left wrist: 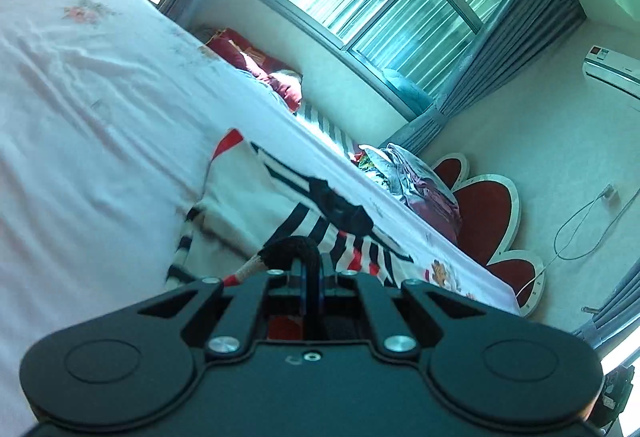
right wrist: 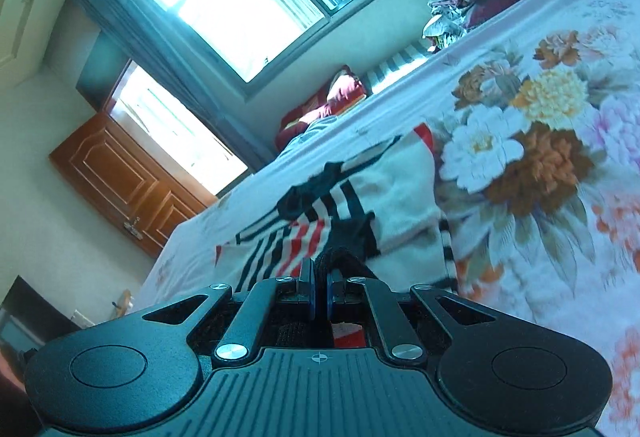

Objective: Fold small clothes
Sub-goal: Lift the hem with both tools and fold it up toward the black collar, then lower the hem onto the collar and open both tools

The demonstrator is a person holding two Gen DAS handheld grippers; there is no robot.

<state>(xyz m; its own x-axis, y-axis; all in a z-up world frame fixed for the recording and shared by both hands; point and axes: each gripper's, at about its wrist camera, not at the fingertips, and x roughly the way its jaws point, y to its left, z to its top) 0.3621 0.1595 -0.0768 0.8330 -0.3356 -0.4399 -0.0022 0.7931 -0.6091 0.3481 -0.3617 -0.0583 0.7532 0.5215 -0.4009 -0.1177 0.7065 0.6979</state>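
Note:
A small white garment [left wrist: 256, 205] with black and red stripes and a black collar lies on the bed, partly lifted. My left gripper [left wrist: 306, 269] is shut on a black ribbed edge of it, close to the lens. In the right wrist view the same garment [right wrist: 384, 189] stretches away over the bed. My right gripper [right wrist: 320, 277] is shut on another black ribbed edge of it. Both held edges bunch up between the fingers and hide the fingertips.
The bed has a white sheet [left wrist: 80, 97] with a flower print [right wrist: 540, 141]. A pile of folded clothes [left wrist: 416, 177] lies by the red headboard [left wrist: 484, 213]. Red pillows [left wrist: 256, 69] sit under the window. A wooden door [right wrist: 120, 177] is behind.

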